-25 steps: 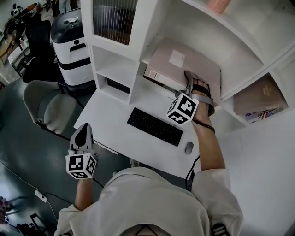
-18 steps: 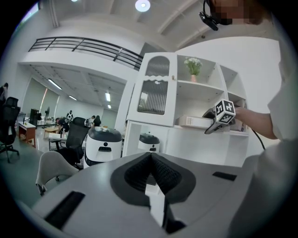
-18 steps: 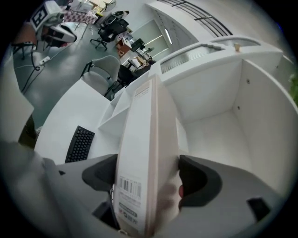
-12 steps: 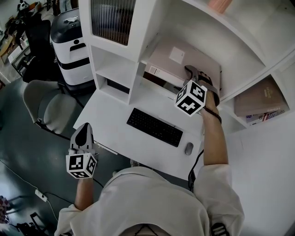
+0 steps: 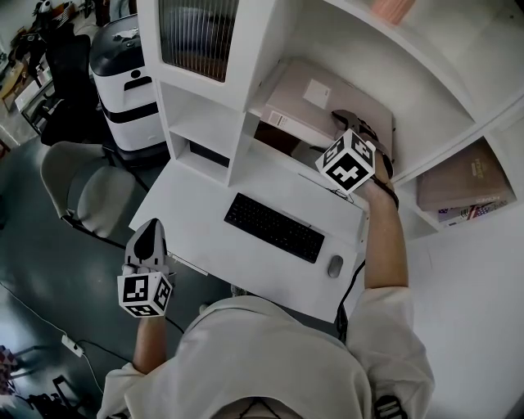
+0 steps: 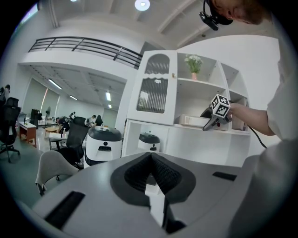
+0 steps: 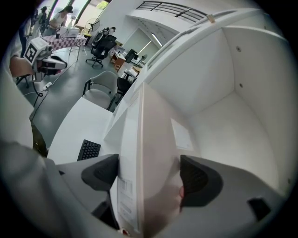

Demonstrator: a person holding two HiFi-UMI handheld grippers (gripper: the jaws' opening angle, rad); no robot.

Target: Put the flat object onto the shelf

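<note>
We saw the flat box point(image 5: 315, 102) lying on the shelf point(image 5: 344, 41) above the bench point(image 5: 196, 192). Right tongs point(image 7: 148, 175) straddled its near edge, spread wide (pads loose). Left tongs point(image 6: 150, 174) were pinched together, empty.

A white shelf unit point(image 5: 244, 135) is standing at the rear of a white tabletop point(image 5: 192, 200), with a ribbed-glass door point(image 5: 192, 37) closing its upper left bay. A grey chair point(image 5: 78, 192) is sitting on the dark floor point(image 5: 33, 254) to the left, near a white-and-black rounded unit point(image 5: 123, 74). A cable point(image 5: 33, 315) is trailing across the floor to a power strip point(image 5: 72, 348). A round ceiling light point(image 6: 142, 4) is burning overhead. A railed balcony point(image 6: 84, 45) is running along the upper level. Black office chairs point(image 6: 9, 123) are standing farther off.
</note>
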